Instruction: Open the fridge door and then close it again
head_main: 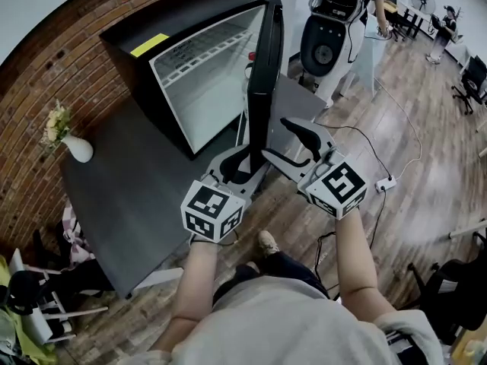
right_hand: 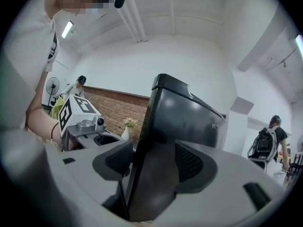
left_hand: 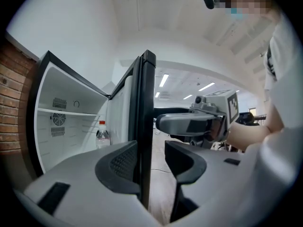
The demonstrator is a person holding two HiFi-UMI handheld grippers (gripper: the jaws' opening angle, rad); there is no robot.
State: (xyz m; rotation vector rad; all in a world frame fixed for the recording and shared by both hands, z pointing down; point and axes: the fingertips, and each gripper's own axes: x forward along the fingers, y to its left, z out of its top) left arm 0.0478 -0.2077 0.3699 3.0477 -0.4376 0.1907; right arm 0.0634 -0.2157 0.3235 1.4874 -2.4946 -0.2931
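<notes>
- wood-plank floor (head_main: 411, 128) and brick wall (head_main: 30, 90) round a dark table (head_main: 129, 196), with a black fridge (head_main: 175, 21) set on it by the wall.
- fridge door (head_main: 264, 74): standing wide open, free edge turned toward the person, lying between both pairs of jaws at once.
- upright, long axis vertical; white inner face toward the cabinet, glossy black outer face away from it.
- left gripper (left_hand: 152, 160): jaws spread, straddling the door's free edge; left jaw right against the inner face, touching or not hard to tell; floor visible in the gap between the edge and the right jaw; no pinch.
- right gripper (right_hand: 155, 162): jaws spread wide, the same edge between them; right pad close by the black outer face, a clear gap at the left jaw; no pinch either.
- from the head view, both grippers at the free edge, just beside each other, left one on the cabinet side, right one on the room side.
- inside the fridge: white walls, one shelf (left_hand: 66, 111), a clear bottle (left_hand: 102, 135) with a red cap just beside the door's inner face; in the door rack or in the cabinet, unclear.
- yellow sticker (head_main: 149, 45) on the fridge top.
- white vase (head_main: 78, 150) of flowers on the table, well apart from the fridge, against the brick.
- farther out: white power strip (head_main: 384, 182) and cables on the floor.
</notes>
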